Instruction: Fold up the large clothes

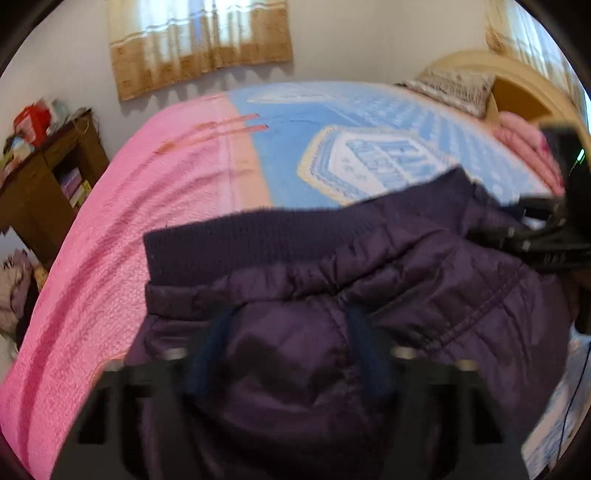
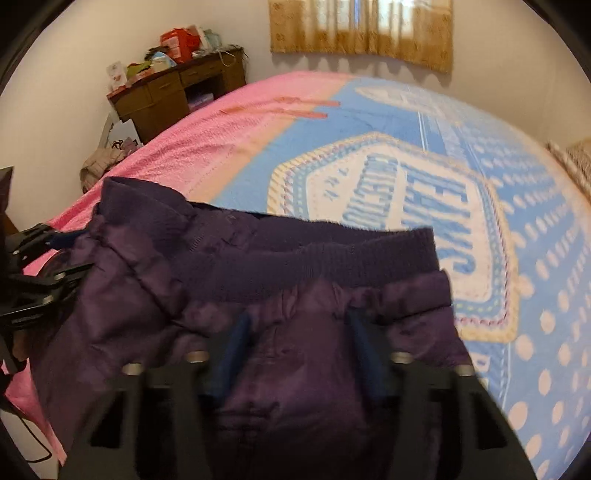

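Note:
A dark purple quilted jacket (image 1: 332,295) with a ribbed knit hem (image 1: 258,243) is held up over the bed. My left gripper (image 1: 288,332) is shut on the jacket fabric just below the hem; its blue fingertips (image 1: 218,332) press into the cloth. My right gripper (image 2: 295,332) is shut on the same jacket (image 2: 295,369) near its ribbed hem (image 2: 332,258). In the left wrist view the right gripper (image 1: 535,229) shows at the right edge. In the right wrist view the left gripper (image 2: 37,266) shows at the left edge.
The bed (image 1: 129,221) carries a pink and blue blanket with a printed badge (image 2: 406,206). A brown desk (image 2: 166,96) with clutter stands by the wall. A pillow (image 1: 454,88) and wooden headboard (image 1: 517,88) are at the far right. Curtains (image 2: 362,29) hang on the wall.

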A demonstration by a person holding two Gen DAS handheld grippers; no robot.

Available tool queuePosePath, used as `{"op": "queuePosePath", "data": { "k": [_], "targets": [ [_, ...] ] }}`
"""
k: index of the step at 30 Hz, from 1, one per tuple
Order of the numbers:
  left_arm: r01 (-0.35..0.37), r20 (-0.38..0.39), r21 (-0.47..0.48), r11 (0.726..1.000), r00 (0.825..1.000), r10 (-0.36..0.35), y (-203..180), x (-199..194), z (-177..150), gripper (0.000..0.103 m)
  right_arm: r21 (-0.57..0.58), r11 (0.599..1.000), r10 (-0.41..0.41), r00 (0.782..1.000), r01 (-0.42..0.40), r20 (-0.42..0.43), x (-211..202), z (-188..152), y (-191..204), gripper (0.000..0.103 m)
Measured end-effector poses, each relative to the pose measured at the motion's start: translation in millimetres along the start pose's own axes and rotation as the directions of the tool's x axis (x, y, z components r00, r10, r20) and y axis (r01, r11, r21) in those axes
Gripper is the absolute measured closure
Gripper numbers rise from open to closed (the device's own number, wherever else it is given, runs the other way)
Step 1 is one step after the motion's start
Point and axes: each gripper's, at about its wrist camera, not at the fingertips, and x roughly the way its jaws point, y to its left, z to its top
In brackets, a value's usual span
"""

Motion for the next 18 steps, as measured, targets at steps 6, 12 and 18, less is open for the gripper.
{"op": "queuePosePath", "data": {
  "k": [6, 12, 18],
  "targets": [
    [0.012, 0.14, -0.061, 0.998, 0.99, -0.003, 11, -37, 4, 0.08, -0.009, 0.996, -0.082, 0.98, 0.085, 0.18, -39, 13, 6, 0.072],
    [-0.086, 0.159, -0.079, 0.993, 0.982, 0.097, 10, -28, 22, 0.077, 0.102, 0.988, -0.132, 0.978, 0.116, 0.165, -17, 32, -13, 0.072],
    [-0.262, 0.082, 0.012, 0.965, 0.962, 0.26, -8, 36, 15, 0.05, 0.155, 0.978, -0.15, 0.987, 0.14, 0.059, 31, 17, -28, 0.063]
  ]
}}
